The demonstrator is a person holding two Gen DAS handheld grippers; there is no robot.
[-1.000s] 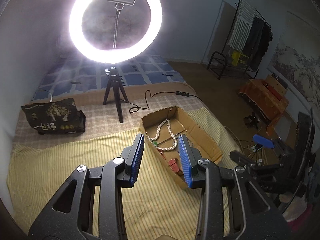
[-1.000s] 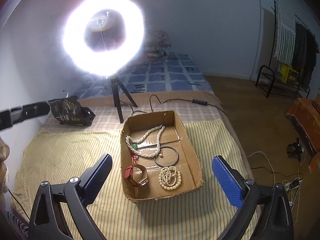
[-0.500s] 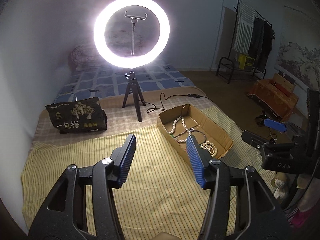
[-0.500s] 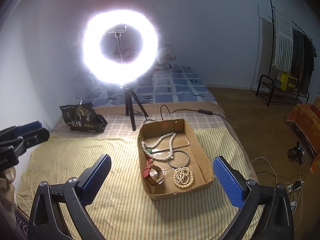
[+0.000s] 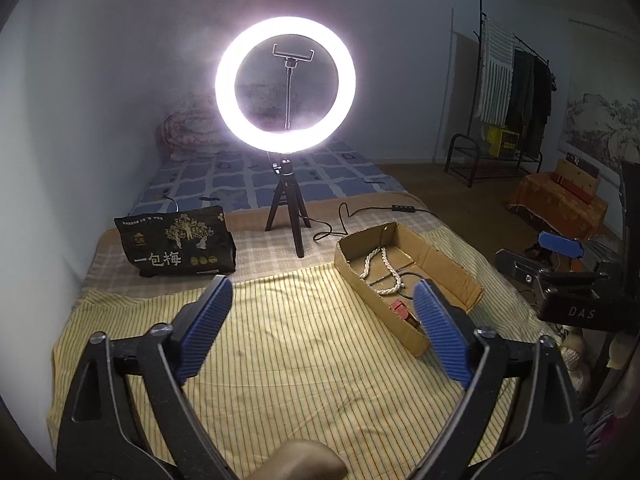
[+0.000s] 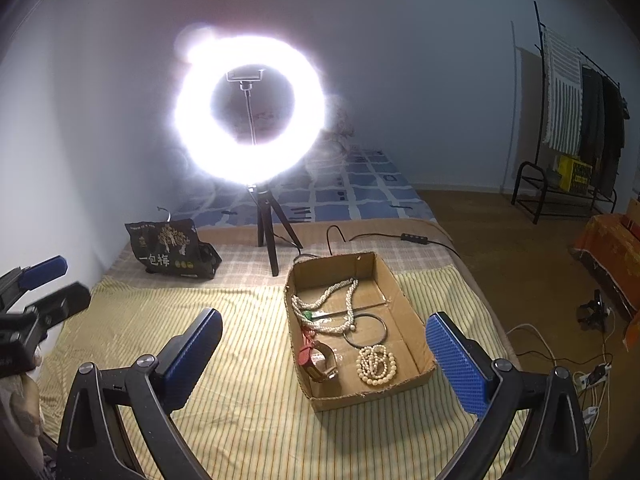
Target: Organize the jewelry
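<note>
A shallow cardboard box [image 6: 412,312] lies on the yellow striped cloth [image 6: 248,392]. In it are a long white bead necklace [image 6: 340,300], a black bangle [image 6: 366,330], a cream bead bracelet [image 6: 376,364] and a red-strapped watch [image 6: 318,360]. The box also shows in the left wrist view [image 5: 444,264]. My right gripper [image 6: 324,360] is open and empty, held above the near end of the box. My left gripper [image 5: 322,330] is open and empty, over the cloth left of the box.
A lit ring light on a black tripod [image 6: 266,240] stands behind the box, its cable [image 6: 376,236] trailing right. A black printed bag [image 6: 172,250] sits at the back left. The bed edge drops to the floor on the right, where cables [image 6: 560,344] lie.
The left gripper has pulled back and left, away from the box, and its jaws have opened wider. The right gripper has drawn back a little; the box contents stayed put.
</note>
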